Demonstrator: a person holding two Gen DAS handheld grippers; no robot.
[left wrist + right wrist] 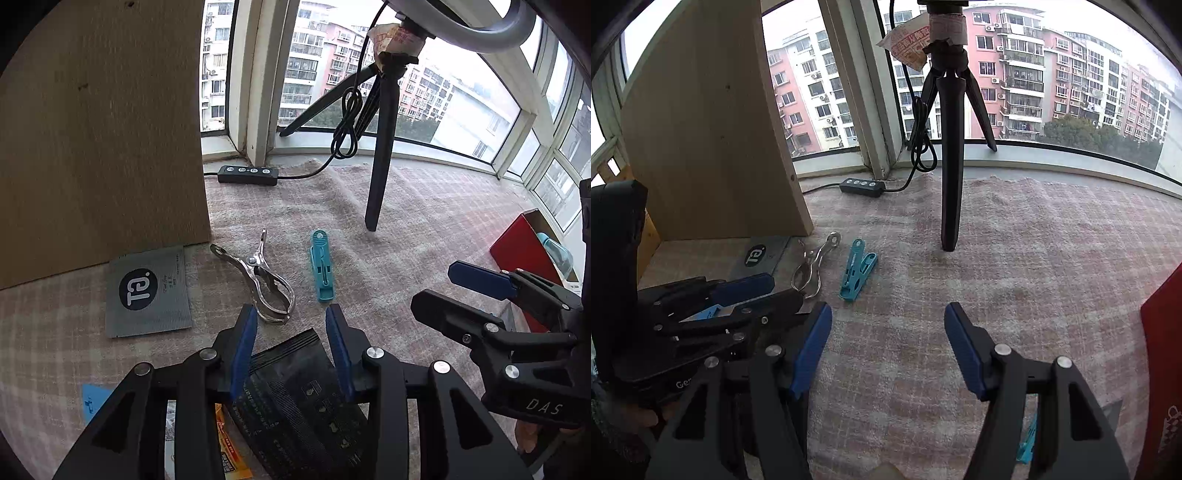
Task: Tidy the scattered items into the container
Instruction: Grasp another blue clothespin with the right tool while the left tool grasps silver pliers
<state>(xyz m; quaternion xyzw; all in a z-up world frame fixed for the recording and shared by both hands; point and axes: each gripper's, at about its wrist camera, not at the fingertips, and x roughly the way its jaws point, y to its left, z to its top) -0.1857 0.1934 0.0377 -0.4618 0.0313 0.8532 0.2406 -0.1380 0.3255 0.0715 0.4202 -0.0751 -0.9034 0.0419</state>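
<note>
Two tongs, left tongs [291, 317] and right tongs [886, 321], both hang released and empty over the bench [1034, 240]. Your metal clip [258, 280] and teal peg [322, 269] lie apart ahead, likely next; the red box [517, 251] waits far right.

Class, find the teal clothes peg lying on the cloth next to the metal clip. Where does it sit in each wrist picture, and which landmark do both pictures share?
Left wrist view: the teal clothes peg lies near the centre, right of the metal clip, above the left gripper.
Right wrist view: the peg lies left of centre, again right of the clip.
Shared landmark: the black tripod leg standing on the cloth beyond it.
</note>
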